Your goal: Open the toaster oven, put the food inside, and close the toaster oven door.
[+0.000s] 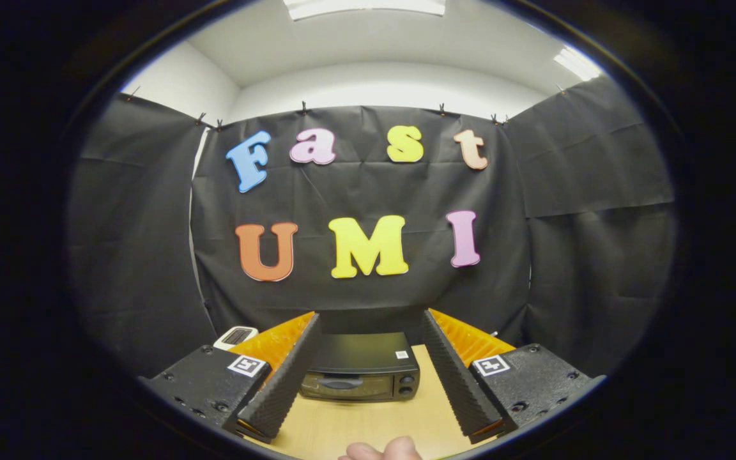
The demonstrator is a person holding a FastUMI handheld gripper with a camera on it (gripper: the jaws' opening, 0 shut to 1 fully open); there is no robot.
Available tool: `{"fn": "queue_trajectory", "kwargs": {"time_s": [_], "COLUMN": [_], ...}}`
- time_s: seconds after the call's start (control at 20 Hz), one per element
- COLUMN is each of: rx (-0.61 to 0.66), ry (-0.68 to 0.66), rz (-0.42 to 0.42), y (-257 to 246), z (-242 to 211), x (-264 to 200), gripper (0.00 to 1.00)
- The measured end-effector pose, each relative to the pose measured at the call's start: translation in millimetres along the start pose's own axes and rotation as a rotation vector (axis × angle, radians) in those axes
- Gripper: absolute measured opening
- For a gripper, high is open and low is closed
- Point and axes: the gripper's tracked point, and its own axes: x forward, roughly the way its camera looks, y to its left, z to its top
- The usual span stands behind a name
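My gripper [368, 367] spreads wide, ribbed fingers [282, 386] framing the boxy, dark toaster oven [360, 367], door shut, on a smooth wooden table [368, 425].

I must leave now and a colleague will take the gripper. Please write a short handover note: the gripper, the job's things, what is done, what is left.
Gripper: open, fingers spread wide and holding nothing.
Toaster oven: stands on the wooden table, beyond the fingers and framed between them. Its door is closed.
Food: I cannot point it out from here. A small white device lies beyond the left finger.
A hand rests on the table's near edge.
Done: nothing yet.
Left: open the door, put the food in, close the door.
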Motion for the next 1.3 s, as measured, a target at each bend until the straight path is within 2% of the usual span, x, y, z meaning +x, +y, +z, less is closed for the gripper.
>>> {"fn": "queue_trajectory", "kwargs": {"time_s": [0.55,0.85,1.05,1.3], "rx": [-0.002,0.031,0.013,-0.006], "ry": [0.03,0.064,0.113,0.237], "rz": [-0.015,0.012,0.036,0.054], "y": [-8.3,9.0,24.7,41.2], "z": [-12.7,-38.8,-71.3,-141.8], "x": [14.3,45.1,84.5,140.1], "gripper": [1.0,1.0,1.0,1.0]}}
